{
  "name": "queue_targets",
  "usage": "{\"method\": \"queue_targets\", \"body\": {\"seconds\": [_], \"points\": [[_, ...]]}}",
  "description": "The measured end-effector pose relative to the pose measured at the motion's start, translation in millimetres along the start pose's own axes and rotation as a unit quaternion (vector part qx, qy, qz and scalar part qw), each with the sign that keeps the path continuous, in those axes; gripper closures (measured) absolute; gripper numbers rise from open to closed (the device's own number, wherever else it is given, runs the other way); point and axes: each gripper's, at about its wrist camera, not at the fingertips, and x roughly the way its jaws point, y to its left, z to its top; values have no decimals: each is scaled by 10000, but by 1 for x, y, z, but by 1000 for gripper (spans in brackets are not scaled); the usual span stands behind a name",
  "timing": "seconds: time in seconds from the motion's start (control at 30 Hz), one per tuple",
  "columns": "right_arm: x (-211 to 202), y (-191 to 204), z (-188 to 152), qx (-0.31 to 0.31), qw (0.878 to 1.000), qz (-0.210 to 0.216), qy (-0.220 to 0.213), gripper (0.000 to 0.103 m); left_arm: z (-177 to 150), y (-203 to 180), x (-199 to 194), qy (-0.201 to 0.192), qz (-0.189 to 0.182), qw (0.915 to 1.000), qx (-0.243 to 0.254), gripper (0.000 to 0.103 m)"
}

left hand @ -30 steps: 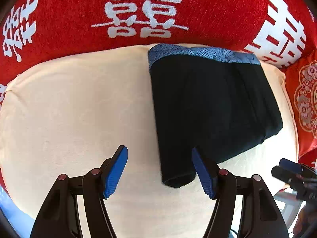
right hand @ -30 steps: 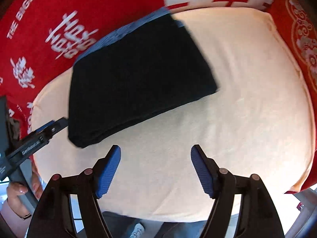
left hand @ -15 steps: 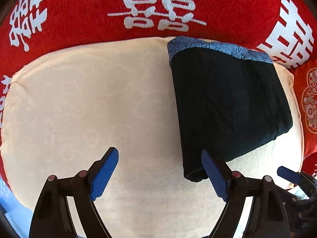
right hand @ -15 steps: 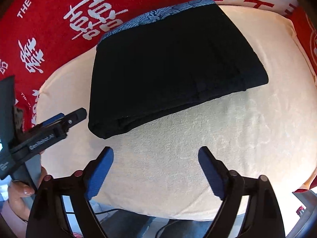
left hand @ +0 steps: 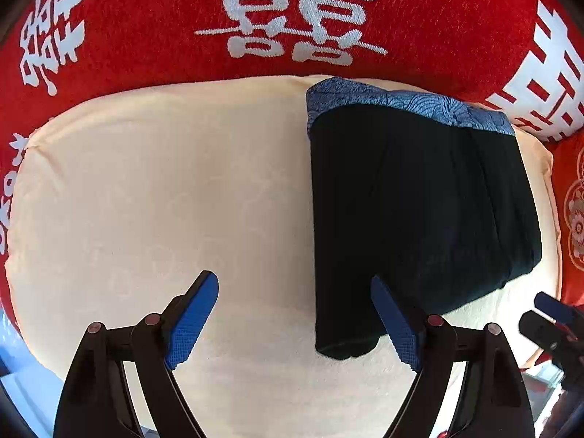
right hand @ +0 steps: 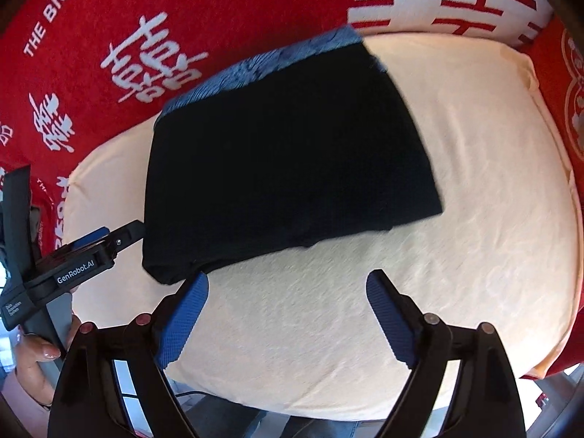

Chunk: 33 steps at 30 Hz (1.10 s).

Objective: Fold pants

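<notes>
The pants (left hand: 419, 211) are black with a blue patterned waistband and lie folded into a compact block on a cream cushion (left hand: 164, 200). They also show in the right wrist view (right hand: 284, 160). My left gripper (left hand: 295, 314) is open and empty, above the cushion at the pants' near left corner. My right gripper (right hand: 288, 314) is open and empty, just short of the pants' near edge. The left gripper also shows at the left edge of the right wrist view (right hand: 109, 237), beside the pants.
A red blanket with white characters (left hand: 292, 18) surrounds the cushion at the back and sides. The cushion's front edge (right hand: 328, 401) drops off toward the floor. The right gripper's tip shows at the right edge of the left wrist view (left hand: 551, 314).
Both grippers stay open and empty. The right wrist view has swung, so the pants sit more to the left and closer to its left finger. The left view has hardly shifted.
</notes>
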Motion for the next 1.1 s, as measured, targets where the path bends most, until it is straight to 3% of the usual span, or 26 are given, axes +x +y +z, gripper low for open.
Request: {"method": "queue_targets", "body": {"seconds": [0.23, 0.33, 0.4, 0.43, 0.73, 0.87, 1.1], "points": [[-7, -25, 21, 15, 10000, -12, -94, 12, 11, -13, 4, -35, 10, 10000, 4, 17], [-8, -34, 26, 42, 9998, 24, -168, 8, 15, -16, 4, -111, -187, 9997, -96, 17], [-10, -40, 28, 86, 9996, 59, -265, 0, 18, -16, 6, -99, -363, 9991, -193, 1], [-11, -42, 29, 107, 9995, 81, -289, 0, 19, -16, 6, -139, -400, 9988, -238, 0], [-15, -85, 47, 361, 9985, 268, -300, 0, 29, -13, 17, -151, -529, 9984, -154, 0], [-14, -102, 61, 400, 9982, 334, -285, 0, 34, -9, 26, -34, -397, 9991, -158, 0], [8, -114, 80, 261, 9981, 564, 23, 0, 40, -12, 42, 126, -589, 9980, -183, 0]]}}
